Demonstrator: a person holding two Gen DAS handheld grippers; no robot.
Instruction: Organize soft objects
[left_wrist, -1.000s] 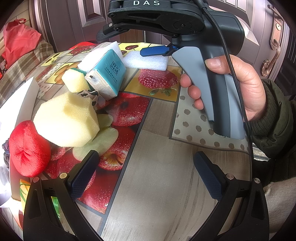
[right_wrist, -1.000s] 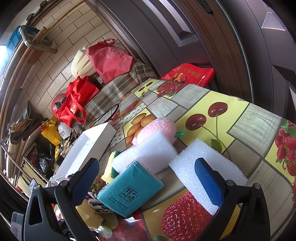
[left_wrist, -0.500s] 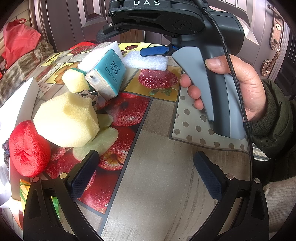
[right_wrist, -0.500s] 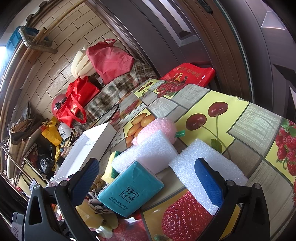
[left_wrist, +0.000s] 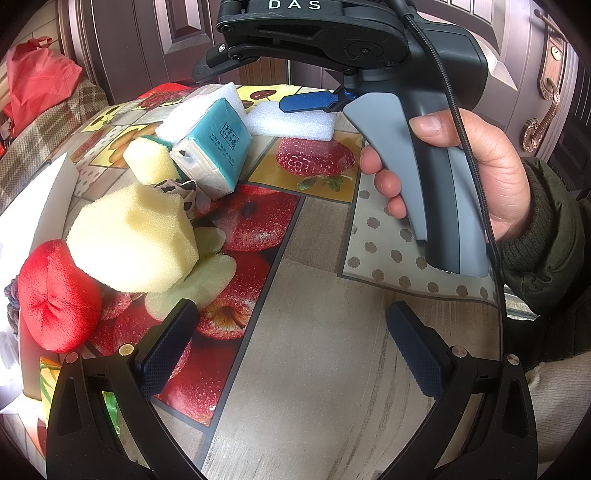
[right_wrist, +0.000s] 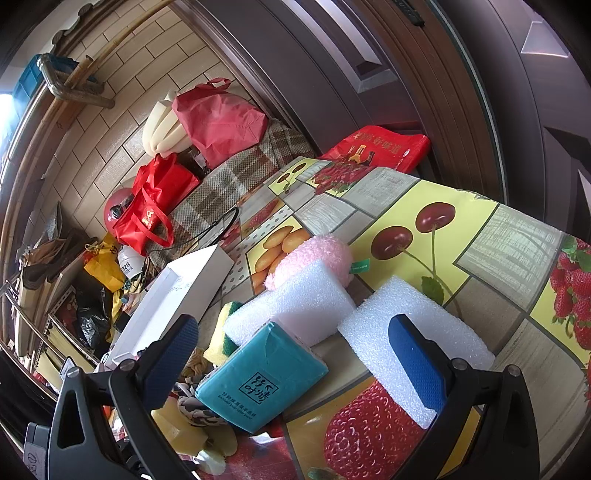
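Right claw (right_wrist: 295, 362) spread wide, teal tissue pack (right_wrist: 262, 380) between its fingers, left claw (left_wrist: 295, 350) gaping

bright daylight, soft shadows; sharp centre, heavy fisheye warp, black vignette at corners.

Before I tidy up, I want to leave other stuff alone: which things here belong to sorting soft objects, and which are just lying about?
For the job:
- yellow sponge
- red plush
- tissue pack
- white foam blocks
- pink puff
- white box

Lying about:
- red bags
- plaid cloth
- red helmet
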